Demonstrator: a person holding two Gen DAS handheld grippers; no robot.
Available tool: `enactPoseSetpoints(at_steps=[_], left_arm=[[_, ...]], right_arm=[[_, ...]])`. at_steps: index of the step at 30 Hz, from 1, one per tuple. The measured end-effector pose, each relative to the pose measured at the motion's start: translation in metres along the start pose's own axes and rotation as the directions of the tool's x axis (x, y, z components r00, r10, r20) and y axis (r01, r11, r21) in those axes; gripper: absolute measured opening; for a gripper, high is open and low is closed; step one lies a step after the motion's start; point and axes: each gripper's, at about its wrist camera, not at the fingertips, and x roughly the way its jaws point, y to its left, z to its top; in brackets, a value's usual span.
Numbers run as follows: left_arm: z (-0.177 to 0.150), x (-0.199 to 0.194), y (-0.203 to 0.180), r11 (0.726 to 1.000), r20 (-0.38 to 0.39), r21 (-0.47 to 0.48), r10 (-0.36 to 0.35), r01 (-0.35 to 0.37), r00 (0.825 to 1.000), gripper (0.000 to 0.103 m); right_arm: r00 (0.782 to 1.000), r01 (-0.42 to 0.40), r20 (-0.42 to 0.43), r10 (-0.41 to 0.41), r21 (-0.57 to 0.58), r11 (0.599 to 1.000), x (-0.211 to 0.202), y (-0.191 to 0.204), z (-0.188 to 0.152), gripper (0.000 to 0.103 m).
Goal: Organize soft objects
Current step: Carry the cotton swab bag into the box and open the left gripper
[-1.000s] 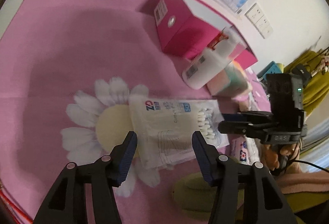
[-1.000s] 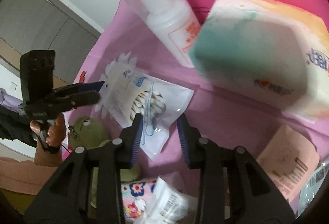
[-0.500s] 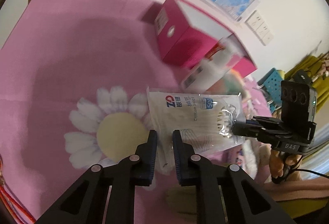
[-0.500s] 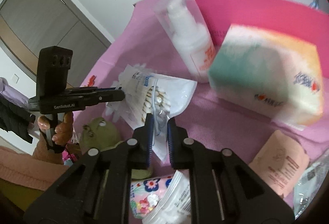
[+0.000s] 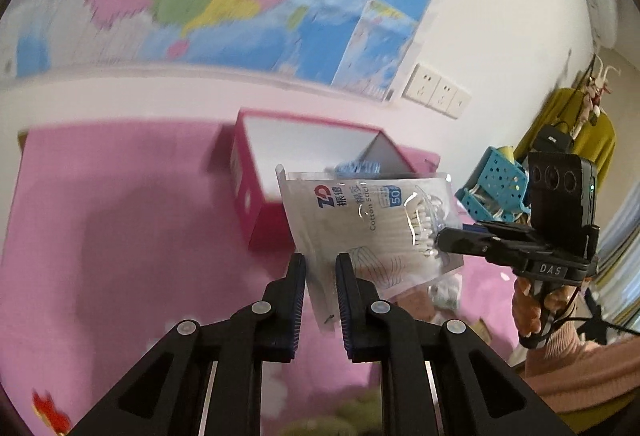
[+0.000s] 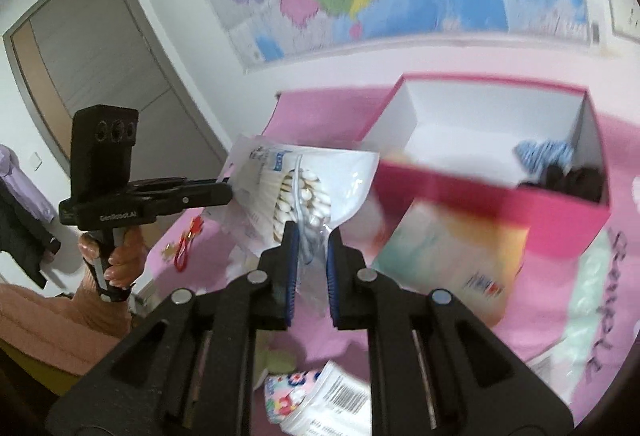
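Pink cloth [image 5: 120,195] below; left gripper [image 5: 320,264] and right gripper [image 6: 310,236] clamp swab bag [image 5: 372,220] aloft; next: lower into pink box [image 6: 480,195].

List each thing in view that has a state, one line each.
Left claw: shut on one edge of the clear plastic cotton swab bag.
Right claw: shut on the bag's opposite edge.
Clear plastic cotton swab bag: sealed, held off the pink cloth.
Pink cardboard box: open, blue and dark items in one corner.
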Motion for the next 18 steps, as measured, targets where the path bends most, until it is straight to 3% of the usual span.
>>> enactPoseSetpoints(at_steps=[8, 18], left_arm=[[0.049, 0.032, -0.007, 0.999, 0.026, 0.046, -0.006, 0.004, 1.000, 0.015], [0.078, 0.095, -0.006, 0.999, -0.046, 0.045, 0.012, -0.010, 0.999, 0.015]], right_arm=[[0.995, 0.073, 0.062, -0.076, 0.044, 0.996, 0.000, -0.036, 0.031, 0.014], [0.986, 0.160, 0.018, -0.164, 0.149, 0.976, 0.028, -0.102, 0.049, 0.015]])
